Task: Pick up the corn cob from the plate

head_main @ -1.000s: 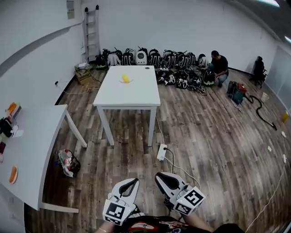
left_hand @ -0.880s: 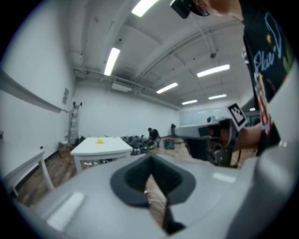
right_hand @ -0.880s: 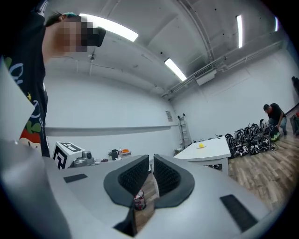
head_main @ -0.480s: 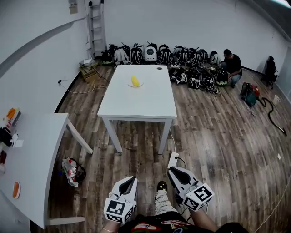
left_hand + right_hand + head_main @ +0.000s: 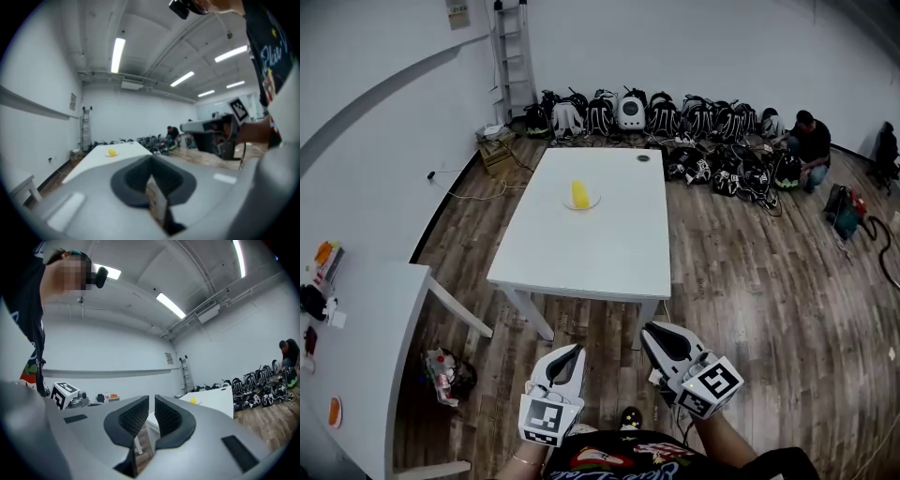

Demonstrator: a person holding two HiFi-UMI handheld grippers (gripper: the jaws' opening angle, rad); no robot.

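Observation:
The yellow corn cob (image 5: 579, 194) lies on a small white plate (image 5: 581, 206) on the far half of a white table (image 5: 600, 248). It also shows small and far off as the corn cob (image 5: 112, 152) in the left gripper view and the corn cob (image 5: 193, 400) in the right gripper view. My left gripper (image 5: 574, 352) and right gripper (image 5: 652, 330) are held side by side over the wooden floor, short of the table's near edge. Both are shut with nothing in them. The jaws of the left gripper (image 5: 151, 161) meet; those of the right gripper (image 5: 151, 401) stand almost touching.
A row of backpacks (image 5: 675, 117) lines the far wall, with a person (image 5: 811, 136) crouching at its right end. A ladder (image 5: 511, 56) leans in the corner. A second white table (image 5: 356, 347) stands at the left, a bag (image 5: 448, 370) beside it on the floor.
Both grippers have advanced over the floor toward the table, which now looks larger and nearer. The corn cob and plate have not moved on it. The jaws stayed shut.

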